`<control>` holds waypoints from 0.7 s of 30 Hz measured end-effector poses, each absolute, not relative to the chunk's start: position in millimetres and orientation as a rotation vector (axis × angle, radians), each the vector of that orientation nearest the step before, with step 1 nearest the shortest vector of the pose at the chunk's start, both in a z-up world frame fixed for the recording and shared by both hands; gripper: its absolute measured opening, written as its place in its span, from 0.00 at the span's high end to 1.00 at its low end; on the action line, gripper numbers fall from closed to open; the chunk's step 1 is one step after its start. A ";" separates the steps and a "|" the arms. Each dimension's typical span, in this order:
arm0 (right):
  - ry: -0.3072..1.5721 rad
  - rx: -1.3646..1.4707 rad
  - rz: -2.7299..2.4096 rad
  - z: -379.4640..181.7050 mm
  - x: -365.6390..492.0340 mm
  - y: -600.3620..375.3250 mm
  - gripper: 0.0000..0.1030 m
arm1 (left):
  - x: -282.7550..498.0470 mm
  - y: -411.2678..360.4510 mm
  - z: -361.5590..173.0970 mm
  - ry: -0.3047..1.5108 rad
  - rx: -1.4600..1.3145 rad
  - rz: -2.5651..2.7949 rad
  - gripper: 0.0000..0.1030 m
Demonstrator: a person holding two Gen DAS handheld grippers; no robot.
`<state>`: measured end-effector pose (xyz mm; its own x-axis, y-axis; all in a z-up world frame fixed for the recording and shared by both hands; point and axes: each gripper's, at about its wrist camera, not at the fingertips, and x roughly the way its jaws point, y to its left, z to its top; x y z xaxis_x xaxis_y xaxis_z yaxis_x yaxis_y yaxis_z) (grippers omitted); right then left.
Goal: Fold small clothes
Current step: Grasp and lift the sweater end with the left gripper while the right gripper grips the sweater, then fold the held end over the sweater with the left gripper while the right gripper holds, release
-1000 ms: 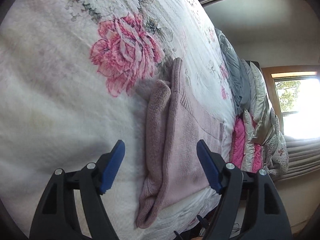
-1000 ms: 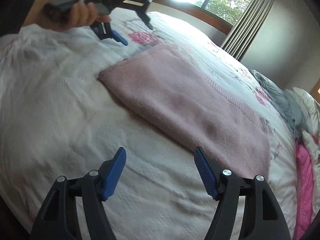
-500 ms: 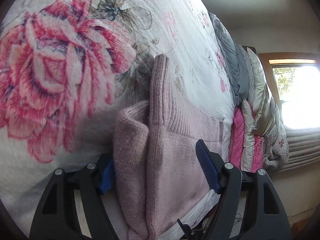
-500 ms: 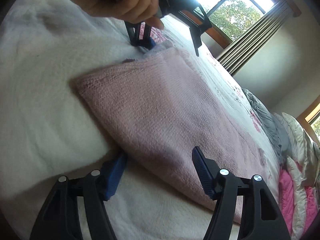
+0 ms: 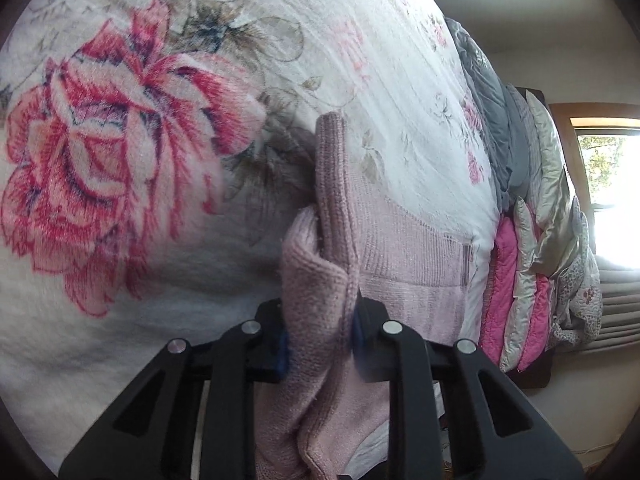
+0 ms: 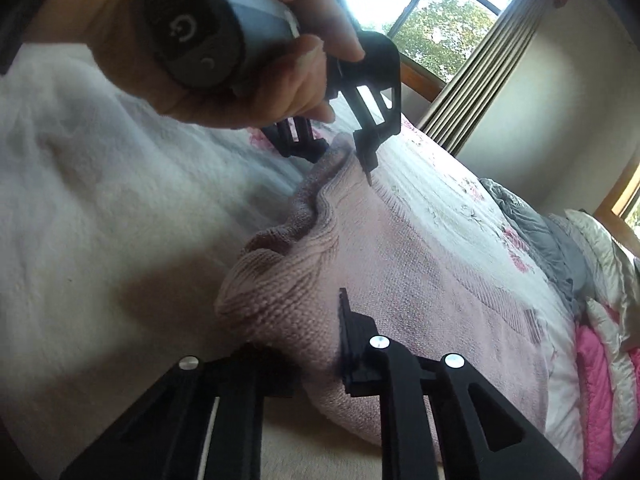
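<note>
Claws (image 5: 320, 340) (image 6: 316, 364) pinching bunched, ribbed pink knit (image 6: 400, 280).

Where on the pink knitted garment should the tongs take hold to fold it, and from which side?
Grip the pink knitted garment at the two corners of its near folded edge, coming in low from the open bedspread side. That edge is thick and raised, so it fits between the fingers. Both the left tongs and right tongs grip there.

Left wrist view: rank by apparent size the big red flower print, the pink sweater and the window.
1. Red flower print, though nearness inflates it.
2. Pink sweater, roughly similar; order unsure.
3. Window, smallest, cropped.
</note>
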<state>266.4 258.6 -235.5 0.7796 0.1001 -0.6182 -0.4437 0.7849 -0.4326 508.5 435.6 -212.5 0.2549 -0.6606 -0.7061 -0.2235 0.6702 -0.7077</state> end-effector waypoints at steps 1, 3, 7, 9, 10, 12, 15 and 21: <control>0.613 -0.577 0.312 -227.6 265.5 253.3 0.87 | 508.3 432.9 -204.4 1.312 -0.827 -0.347 0.79; 0.617 -0.524 0.309 -211.8 263.9 242.6 0.88 | 507.9 427.3 -188.5 1.303 -0.813 -0.350 0.79; 0.640 -0.417 0.308 -180.9 266.1 223.2 0.88 | 506.9 409.5 -154.8 1.287 -0.769 -0.355 0.79; 0.633 -0.385 0.313 -167.5 264.9 215.8 0.88 | 506.1 399.9 -140.1 1.278 -0.747 -0.365 0.79; 0.626 -0.371 0.314 -161.6 265.8 211.1 0.88 | 505.9 395.2 -134.3 1.276 -0.735 -0.368 0.79; 0.631 -0.337 0.322 -154.0 268.8 202.4 0.88 | 506.9 386.6 -124.2 1.279 -0.716 -0.372 0.79; 0.630 -0.285 0.326 -140.7 268.5 193.2 0.88 | 509.6 376.2 -112.0 1.286 -0.685 -0.368 0.79; 0.619 -0.191 0.316 -121.9 277.8 164.0 0.88 | 513.1 357.6 -91.8 1.281 -0.634 -0.381 0.79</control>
<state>277.8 164.0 -121.9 0.7688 0.2326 -0.5956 -0.3461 0.9346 -0.0817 513.1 357.6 -91.8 0.2583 -0.5938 -0.7620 -0.0812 0.7727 -0.6296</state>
